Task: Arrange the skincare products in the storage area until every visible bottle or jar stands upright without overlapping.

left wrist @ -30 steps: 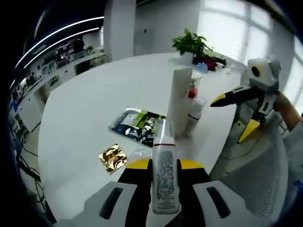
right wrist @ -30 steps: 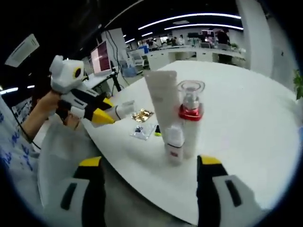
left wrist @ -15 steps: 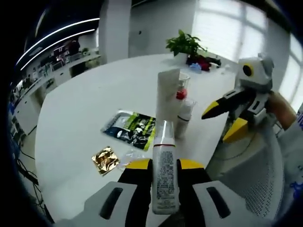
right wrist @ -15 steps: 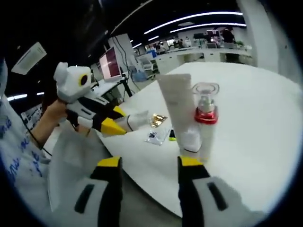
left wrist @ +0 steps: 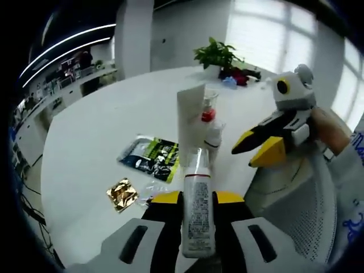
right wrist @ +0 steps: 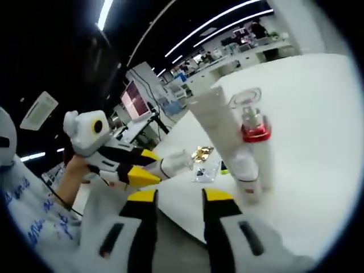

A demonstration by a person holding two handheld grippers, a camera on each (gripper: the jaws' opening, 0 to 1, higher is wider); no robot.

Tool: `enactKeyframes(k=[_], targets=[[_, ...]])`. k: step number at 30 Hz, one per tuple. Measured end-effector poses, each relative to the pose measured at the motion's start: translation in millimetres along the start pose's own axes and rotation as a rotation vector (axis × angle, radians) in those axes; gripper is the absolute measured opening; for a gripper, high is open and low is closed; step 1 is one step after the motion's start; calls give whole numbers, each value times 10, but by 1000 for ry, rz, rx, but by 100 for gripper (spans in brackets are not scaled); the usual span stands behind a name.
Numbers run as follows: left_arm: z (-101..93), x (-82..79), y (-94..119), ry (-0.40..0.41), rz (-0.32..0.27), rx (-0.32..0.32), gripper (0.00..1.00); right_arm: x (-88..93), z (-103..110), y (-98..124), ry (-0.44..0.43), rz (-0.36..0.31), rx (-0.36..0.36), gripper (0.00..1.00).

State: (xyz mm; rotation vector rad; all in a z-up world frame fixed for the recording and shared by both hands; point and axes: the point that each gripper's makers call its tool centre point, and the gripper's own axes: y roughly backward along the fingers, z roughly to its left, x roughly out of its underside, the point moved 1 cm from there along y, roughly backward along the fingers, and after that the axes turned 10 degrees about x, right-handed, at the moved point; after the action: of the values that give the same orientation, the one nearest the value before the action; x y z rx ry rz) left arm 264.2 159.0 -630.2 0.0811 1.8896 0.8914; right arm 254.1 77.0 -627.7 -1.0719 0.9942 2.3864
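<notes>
Three containers, tall tube foremost, crowd the table's near edge. My left gripper pinches a white bottle; my right gripper is empty, jaws narrowly parted. Sachets lie just behind.

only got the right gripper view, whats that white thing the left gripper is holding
Observer: A white bottle with a printed text label and a thin red ring below its cap, clamped in the left gripper.
Operator: which way is it pointing
Observer: It lies along the jaws, cap forward, aimed toward the tall white tube standing on the table.
Operator: that flat packet near the tube, what is it
Observer: A dark and green sachet, lying flat, with a gold packet nearer the left gripper.
</notes>
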Motion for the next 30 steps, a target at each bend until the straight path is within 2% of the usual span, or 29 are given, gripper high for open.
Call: enactKeyframes(k=[6,9,14,18,20,25,28,30], targets=[[-29,7,-33,-2,1,12,17,-6,29,-67,-104,-19,-27,38],[-50,-12,-51,0,-9,21,17,-18,47,-115,-192,-41,-48,43],[-104,-55,-73,3,-31,48,17,-58,43,-171,-394,-92,-111,42],[-139,-91,-83,4,-47,64,17,-17,-8,-204,-444,-94,-110,40],[-156,-104,-86,6,-55,73,17,-70,16,-185,-500,-117,-142,39],[-188,-148,-83,13,-77,91,17,-129,-35,-159,-555,-158,-149,35],[-253,-211,-88,62,-133,152,17,-190,-18,-135,-612,-195,-184,33],[-233,-211,-81,72,-140,159,17,-211,-13,-117,-618,-210,-196,33]])
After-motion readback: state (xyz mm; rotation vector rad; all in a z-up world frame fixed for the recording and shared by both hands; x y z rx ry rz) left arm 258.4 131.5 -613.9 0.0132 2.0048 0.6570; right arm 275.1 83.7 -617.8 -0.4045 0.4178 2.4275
